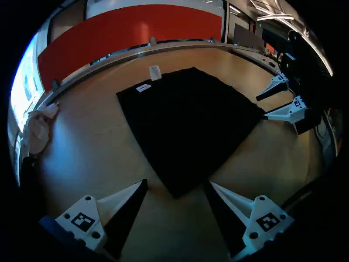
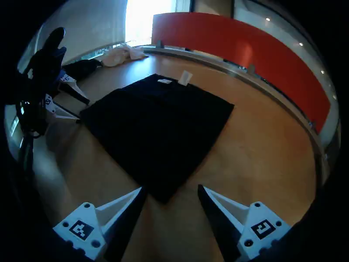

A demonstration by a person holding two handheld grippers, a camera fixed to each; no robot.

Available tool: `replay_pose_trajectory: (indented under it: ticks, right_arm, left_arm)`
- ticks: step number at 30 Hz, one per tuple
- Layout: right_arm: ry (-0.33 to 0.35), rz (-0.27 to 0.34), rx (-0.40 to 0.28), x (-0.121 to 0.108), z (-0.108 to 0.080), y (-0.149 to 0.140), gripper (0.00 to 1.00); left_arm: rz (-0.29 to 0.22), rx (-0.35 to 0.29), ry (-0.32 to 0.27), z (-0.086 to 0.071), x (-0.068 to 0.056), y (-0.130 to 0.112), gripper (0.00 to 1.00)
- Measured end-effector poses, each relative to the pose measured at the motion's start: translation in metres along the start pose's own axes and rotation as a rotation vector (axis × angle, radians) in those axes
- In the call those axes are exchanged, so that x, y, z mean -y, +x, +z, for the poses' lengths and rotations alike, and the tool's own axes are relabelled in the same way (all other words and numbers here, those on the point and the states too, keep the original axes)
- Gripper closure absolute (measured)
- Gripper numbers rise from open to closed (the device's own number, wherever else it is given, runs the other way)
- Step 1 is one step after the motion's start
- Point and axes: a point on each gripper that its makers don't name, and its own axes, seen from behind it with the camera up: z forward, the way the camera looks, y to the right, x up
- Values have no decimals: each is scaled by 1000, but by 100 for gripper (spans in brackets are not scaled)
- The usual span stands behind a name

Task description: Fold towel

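**Inspector:** Status of the left gripper (image 1: 176,183) relative to the towel (image 1: 187,122)?

**Technician:** Jaws spread. The black towel lies flat. Its nearest corner points into the gap between the two fingers, and neither finger pinches it.

**Inspector:** And the right gripper (image 2: 171,187)?

**Technician:** Jaws also spread. A different towel corner reaches into its gap, unpinched. In the left gripper view, its tips sit at the towel's side corner. Contact there cannot be determined.

**Inspector:** Markings?

**Technician:** Each finger carries a square black-and-white marker (image 1: 83,221). A white tag (image 1: 143,87) sits on the towel near its far edge. A white card (image 1: 155,72) lies just beyond that edge. The print on both is too small to read.

**Inspector:** Surface and room?

**Technician:** The towel rests on a light wooden table (image 1: 87,144). A pale cloth heap (image 1: 39,126) lies near the table's far side, well apart from the towel. Behind it runs a red wall panel (image 1: 131,30). A bright window (image 2: 148,17) adjoins the panel, and strip lights (image 1: 275,17) cross the ceiling.
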Motion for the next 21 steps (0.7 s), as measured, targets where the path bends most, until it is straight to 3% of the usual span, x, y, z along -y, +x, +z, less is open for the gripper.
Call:
replay_pose_trajectory:
  ticks: [9, 13, 21]
  right_arm:
    - [45, 10, 20, 9, 0, -1, 38]
    - [65, 15, 25, 13, 0, -1, 55]
    - [70, 19, 32, 14, -1, -1, 71]
  left_arm:
    - [-2, 19, 1, 0, 0, -1, 9]
    - [-6, 26, 4, -1, 0, -2, 20]
    - [-7, 45, 2, -2, -2, -4, 41]
